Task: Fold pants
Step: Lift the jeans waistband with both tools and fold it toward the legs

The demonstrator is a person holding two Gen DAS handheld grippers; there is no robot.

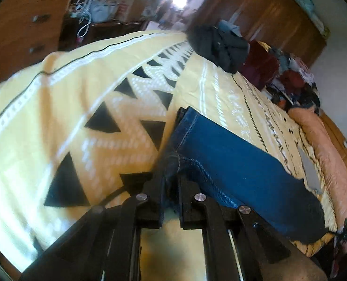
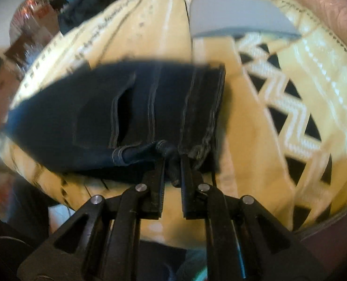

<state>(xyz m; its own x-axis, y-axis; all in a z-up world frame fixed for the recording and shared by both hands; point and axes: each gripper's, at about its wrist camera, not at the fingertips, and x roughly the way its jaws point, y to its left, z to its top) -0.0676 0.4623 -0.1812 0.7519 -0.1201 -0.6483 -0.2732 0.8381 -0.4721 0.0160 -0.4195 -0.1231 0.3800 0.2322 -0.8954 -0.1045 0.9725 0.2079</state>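
Gripping blue denim pants point(image 1: 232, 161) w/ both grippers, lying on yellow patterned bedspread point(image 1: 79, 107).
L black two-finger gripper point(image 1: 171, 178) & R gripper point(image 2: 173, 164) each pinched a bunched hem/edge. Denim looked heavy-ish, stiff, not slippery; seams judged best hold. Grey flat pad point(image 2: 234, 16) & dark clothes pile point(image 1: 222, 44) well apart, nothing blocking.

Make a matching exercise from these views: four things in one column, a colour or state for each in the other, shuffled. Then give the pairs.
1. jeans
2. bedspread
3. left gripper
4. grey sheet

A. yellow with black triangles
B. flat on the bedspread, untouched
C. blue, folded, gripped at two spots
D. shut on denim

Pairs: 1-C, 2-A, 3-D, 4-B. The right gripper pinches the jeans too.
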